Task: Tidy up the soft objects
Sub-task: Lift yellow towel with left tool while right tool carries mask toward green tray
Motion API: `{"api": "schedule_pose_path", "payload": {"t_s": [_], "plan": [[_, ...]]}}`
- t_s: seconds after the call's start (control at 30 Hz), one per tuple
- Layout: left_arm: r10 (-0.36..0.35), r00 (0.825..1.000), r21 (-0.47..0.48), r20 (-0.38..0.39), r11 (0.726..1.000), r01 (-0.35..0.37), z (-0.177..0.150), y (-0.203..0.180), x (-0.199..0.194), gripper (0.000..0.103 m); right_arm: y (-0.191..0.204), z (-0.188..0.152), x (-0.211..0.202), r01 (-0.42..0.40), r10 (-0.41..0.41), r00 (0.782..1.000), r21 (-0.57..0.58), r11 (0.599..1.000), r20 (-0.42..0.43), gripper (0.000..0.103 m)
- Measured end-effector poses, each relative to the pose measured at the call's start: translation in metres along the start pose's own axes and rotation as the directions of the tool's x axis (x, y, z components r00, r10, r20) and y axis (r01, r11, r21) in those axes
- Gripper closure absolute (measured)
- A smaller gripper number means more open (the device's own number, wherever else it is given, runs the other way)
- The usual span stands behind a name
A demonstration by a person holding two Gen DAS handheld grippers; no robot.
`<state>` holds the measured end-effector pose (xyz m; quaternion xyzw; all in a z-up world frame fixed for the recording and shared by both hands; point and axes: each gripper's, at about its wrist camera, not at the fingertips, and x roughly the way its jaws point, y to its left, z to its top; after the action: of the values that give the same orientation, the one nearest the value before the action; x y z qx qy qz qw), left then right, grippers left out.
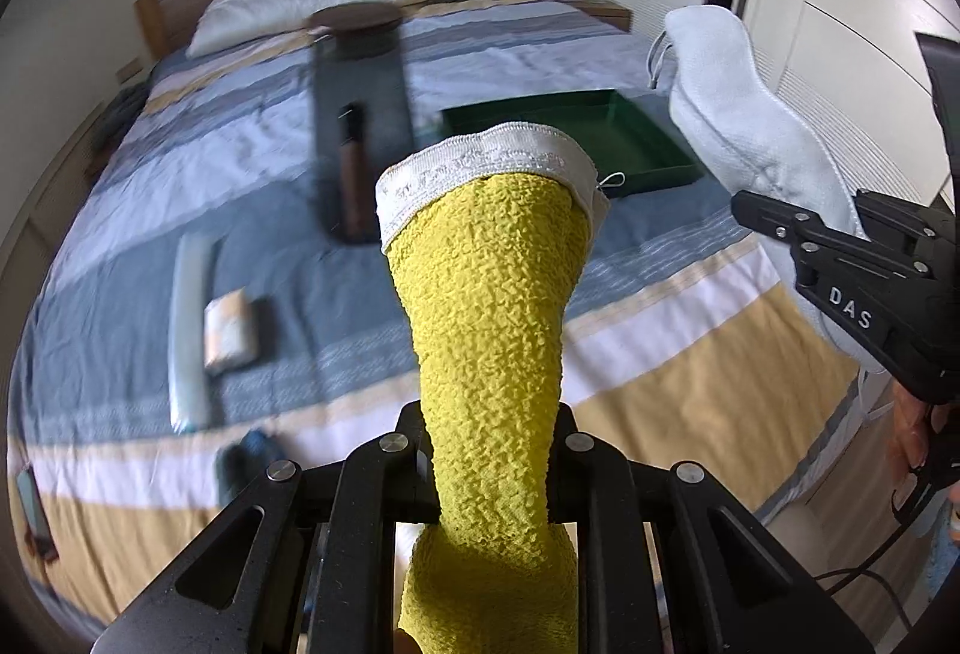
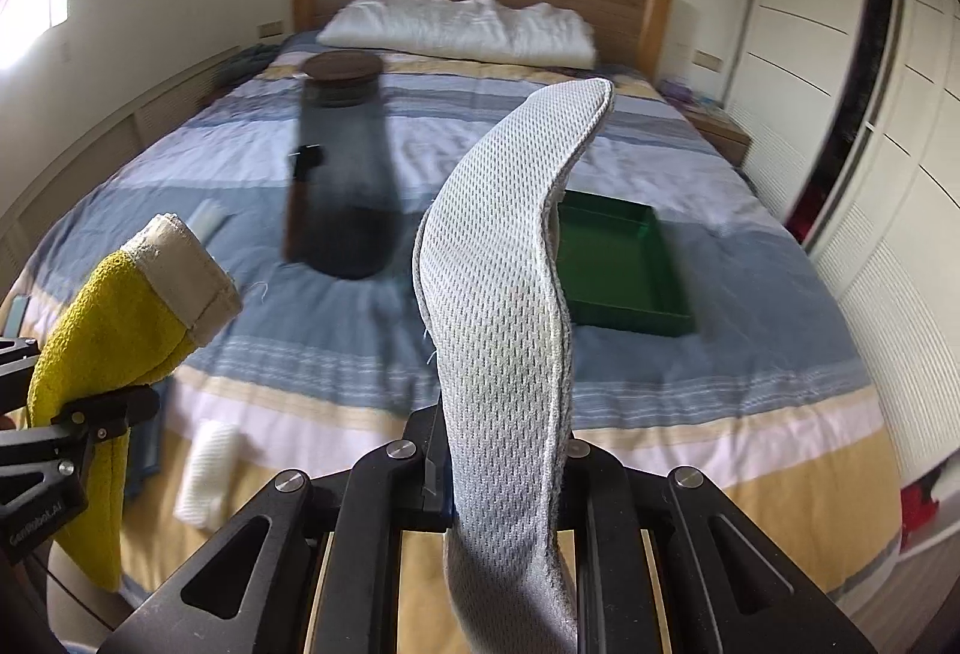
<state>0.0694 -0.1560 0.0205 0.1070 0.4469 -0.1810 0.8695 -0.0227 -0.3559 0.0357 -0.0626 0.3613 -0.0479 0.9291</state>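
Observation:
My left gripper (image 1: 489, 465) is shut on a yellow textured cloth with a white band (image 1: 492, 306), held upright above the bed; it also shows at the left of the right wrist view (image 2: 108, 330). My right gripper (image 2: 504, 465) is shut on a grey mesh insole-shaped pad (image 2: 504, 264), which stands up and curves right; in the left wrist view the pad (image 1: 738, 114) and right gripper (image 1: 840, 246) are at the right. A green tray (image 2: 624, 264) lies open on the bed beyond both, also seen in the left wrist view (image 1: 600, 138).
A dark jar with a brown lid (image 2: 342, 162) lies on the striped bedspread (image 2: 690, 390). A white roll (image 2: 207, 474), a small packet (image 1: 231, 333) and a long pale strip (image 1: 192, 330) lie near the bed's foot. Pillows (image 2: 462, 30) at the headboard; wardrobe doors (image 2: 870, 114) on the right.

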Motion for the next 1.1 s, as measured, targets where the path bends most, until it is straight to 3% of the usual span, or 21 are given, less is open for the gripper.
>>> {"api": "schedule_pose_path", "payload": {"t_s": [0.33, 0.63, 1.1], "plan": [[-0.046, 0.998, 0.011, 0.031, 0.999, 0.046, 0.073, -0.049, 0.048, 0.088, -0.049, 0.048, 0.051, 0.064, -0.064, 0.998, 0.038, 0.997, 0.006, 0.089], [-0.04, 0.997, 0.018, 0.06, 0.999, 0.039, 0.128, -0.072, 0.093, 0.088, -0.082, 0.076, 0.105, 0.1, -0.1, 0.995, 0.025, 0.995, 0.01, 0.089], [0.081, 0.996, -0.076, 0.035, 0.994, -0.078, 0.184, -0.055, 0.186, 0.088, -0.114, 0.127, 0.25, 0.064, -0.062, 0.996, 0.031, 0.997, -0.06, 0.089]]}}
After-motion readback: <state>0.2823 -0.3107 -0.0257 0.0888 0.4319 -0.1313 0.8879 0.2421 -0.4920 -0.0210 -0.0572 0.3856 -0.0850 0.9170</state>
